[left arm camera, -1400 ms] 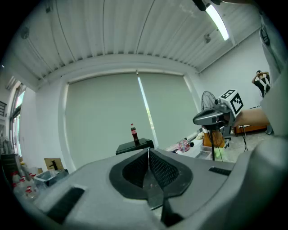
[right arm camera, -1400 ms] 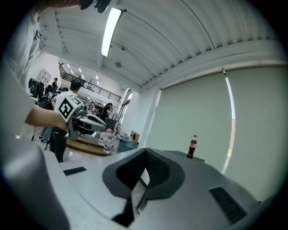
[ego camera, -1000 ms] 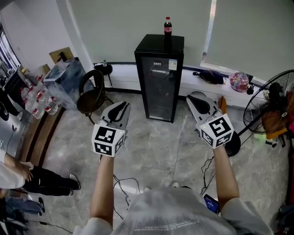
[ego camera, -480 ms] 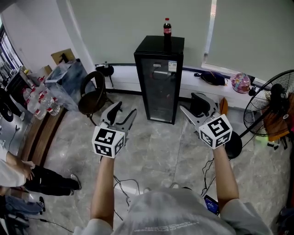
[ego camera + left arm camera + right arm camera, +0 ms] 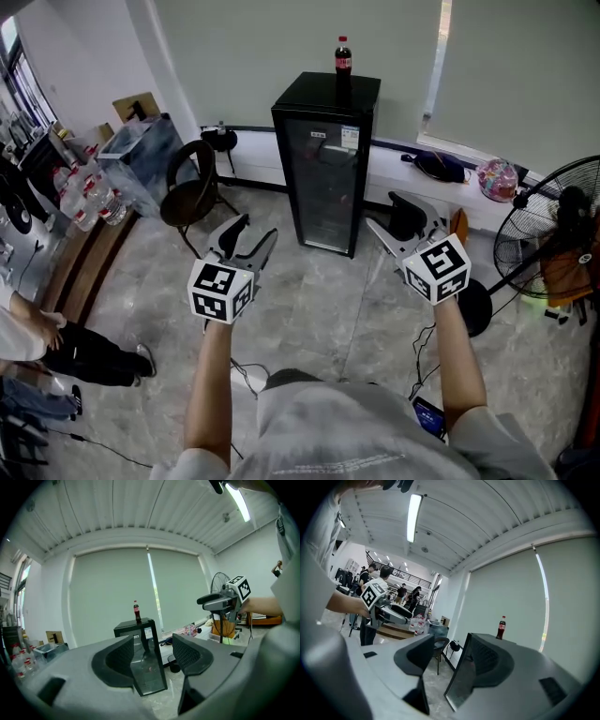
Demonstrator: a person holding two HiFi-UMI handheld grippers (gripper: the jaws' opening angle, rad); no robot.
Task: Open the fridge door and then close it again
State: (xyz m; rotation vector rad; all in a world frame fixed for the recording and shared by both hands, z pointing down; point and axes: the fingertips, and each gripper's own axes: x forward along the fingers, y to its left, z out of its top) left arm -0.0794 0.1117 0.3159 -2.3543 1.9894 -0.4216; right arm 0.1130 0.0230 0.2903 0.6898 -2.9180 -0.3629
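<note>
A small black fridge (image 5: pixel 325 159) with a glass door stands shut against the far wall, with a cola bottle (image 5: pixel 343 54) on top. My left gripper (image 5: pixel 258 228) is open and empty, well short of the fridge and left of it. My right gripper (image 5: pixel 389 214) is open too, off the fridge's right front corner and not touching it. The left gripper view frames the fridge (image 5: pixel 143 660) and the bottle (image 5: pixel 137 612) between its spread jaws. The right gripper view shows the fridge (image 5: pixel 461 677) from the side behind its empty jaws.
A dark round chair (image 5: pixel 192 192) stands left of the fridge, beside a plastic-wrapped box (image 5: pixel 141 155). Water bottles (image 5: pixel 89 202) sit on a bench at the left. A standing fan (image 5: pixel 553 225) is at the right. A person's legs (image 5: pixel 84 352) lie at the lower left. Cables run over the floor.
Both grippers have gone from shut to open. Both hands have drifted slightly forward and down, and the fridge is still shut.
</note>
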